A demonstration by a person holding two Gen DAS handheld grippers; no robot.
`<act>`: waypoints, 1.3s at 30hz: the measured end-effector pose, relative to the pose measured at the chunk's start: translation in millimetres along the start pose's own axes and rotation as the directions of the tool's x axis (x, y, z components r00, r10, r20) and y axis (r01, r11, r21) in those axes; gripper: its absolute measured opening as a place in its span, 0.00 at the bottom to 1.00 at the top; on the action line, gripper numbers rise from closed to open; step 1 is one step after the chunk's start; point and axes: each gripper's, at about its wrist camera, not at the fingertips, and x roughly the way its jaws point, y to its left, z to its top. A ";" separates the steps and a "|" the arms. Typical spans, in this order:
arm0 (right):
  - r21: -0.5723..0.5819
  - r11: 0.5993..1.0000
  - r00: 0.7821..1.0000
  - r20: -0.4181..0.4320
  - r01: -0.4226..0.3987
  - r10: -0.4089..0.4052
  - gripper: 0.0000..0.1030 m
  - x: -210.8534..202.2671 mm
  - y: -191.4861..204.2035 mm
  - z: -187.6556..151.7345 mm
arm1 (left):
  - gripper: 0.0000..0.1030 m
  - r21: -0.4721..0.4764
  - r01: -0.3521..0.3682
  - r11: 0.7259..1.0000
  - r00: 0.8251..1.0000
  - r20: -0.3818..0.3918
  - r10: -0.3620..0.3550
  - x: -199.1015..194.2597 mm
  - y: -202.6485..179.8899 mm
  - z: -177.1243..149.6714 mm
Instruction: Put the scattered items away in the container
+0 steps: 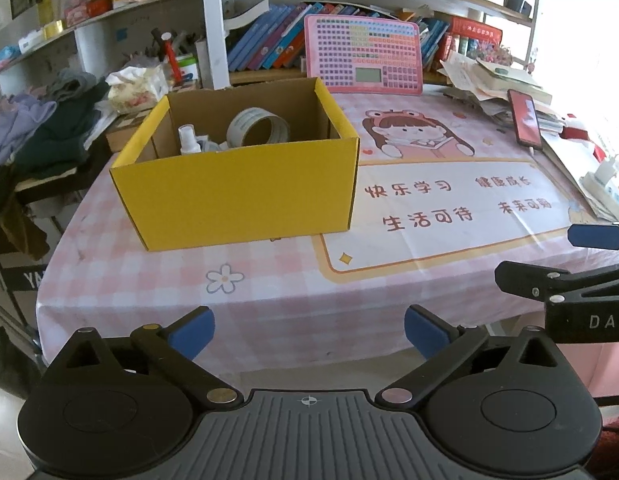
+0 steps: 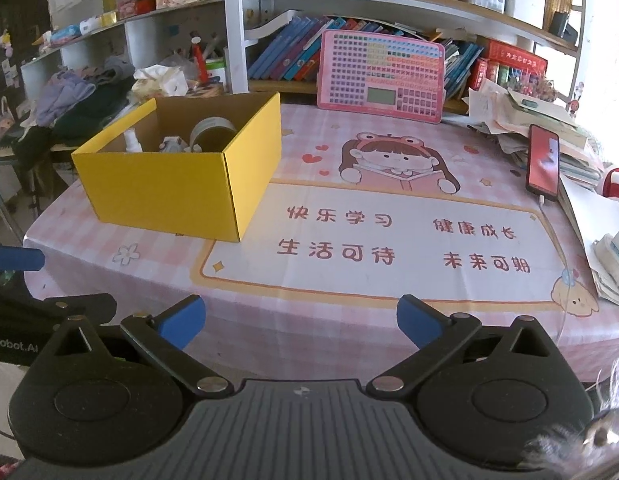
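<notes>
A yellow cardboard box (image 1: 237,192) stands on the pink checked tablecloth, left of centre; it also shows in the right wrist view (image 2: 165,196). Inside it I see a roll of tape (image 1: 258,126), a small white spray bottle (image 1: 188,141) and other small white items. The tape (image 2: 211,131) and the bottle (image 2: 132,142) also show in the right wrist view. My left gripper (image 1: 309,332) is open and empty, near the table's front edge. My right gripper (image 2: 300,326) is open and empty, beside it to the right.
A pink keyboard toy (image 1: 363,54) leans against books at the back. A phone (image 1: 524,118) lies on a paper pile at the right. Clothes (image 1: 41,128) are heaped to the left of the box. The printed mat (image 2: 373,236) covers the table's middle.
</notes>
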 end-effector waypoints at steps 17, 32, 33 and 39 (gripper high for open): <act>-0.002 1.000 1.000 -0.013 -0.017 0.017 1.00 -1.6 -4.9 -3.2 | 1.00 0.002 -0.015 1.000 1.000 -0.027 0.015 -0.4 -10.8 -4.0; -0.002 1.000 1.000 -0.011 -0.021 0.021 1.00 2.3 -8.5 -1.5 | 1.00 0.006 -0.006 1.000 1.000 -0.029 0.006 3.7 -11.7 -2.1; -0.001 1.000 1.000 -0.012 -0.019 0.019 1.00 2.2 -8.3 -1.7 | 1.00 0.004 -0.006 1.000 1.000 -0.028 0.006 4.0 -11.6 -2.0; 0.007 1.000 1.000 -0.010 -0.016 0.016 1.00 3.1 -11.7 -0.9 | 1.00 -0.004 -0.011 1.000 1.000 -0.029 0.011 4.6 -12.6 -1.3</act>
